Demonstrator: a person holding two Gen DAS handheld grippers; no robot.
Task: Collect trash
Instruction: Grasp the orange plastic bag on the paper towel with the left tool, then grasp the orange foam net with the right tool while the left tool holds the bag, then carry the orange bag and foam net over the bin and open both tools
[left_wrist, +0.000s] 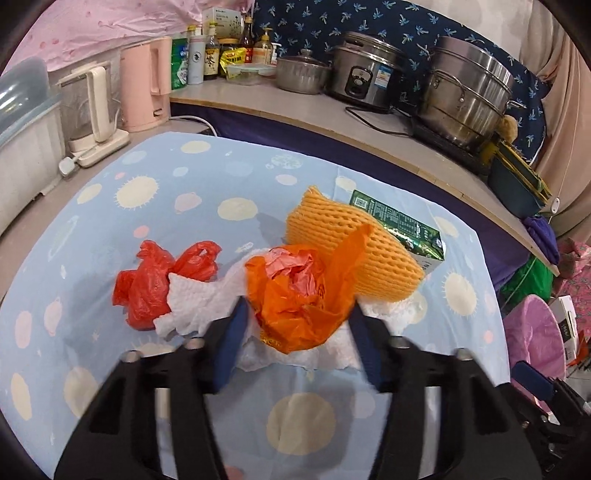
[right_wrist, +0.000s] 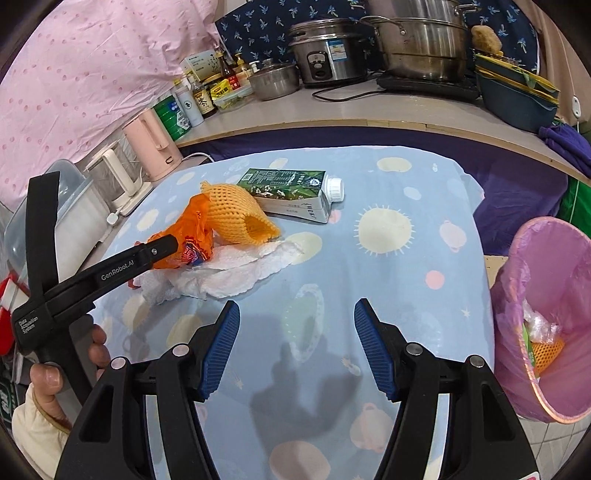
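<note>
Left gripper (left_wrist: 297, 317) jaws apart around orange bag (left_wrist: 295, 295), grasp pending; next clamp, carry to bin (right_wrist: 546, 314). Right gripper (right_wrist: 297, 317) jaws apart, empty.

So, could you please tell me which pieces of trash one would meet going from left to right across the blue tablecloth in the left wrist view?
Crumpled red plastic bag → crumpled orange plastic bag, between the open jaws of the left gripper → yellow foam fruit net → green drink carton.
</note>
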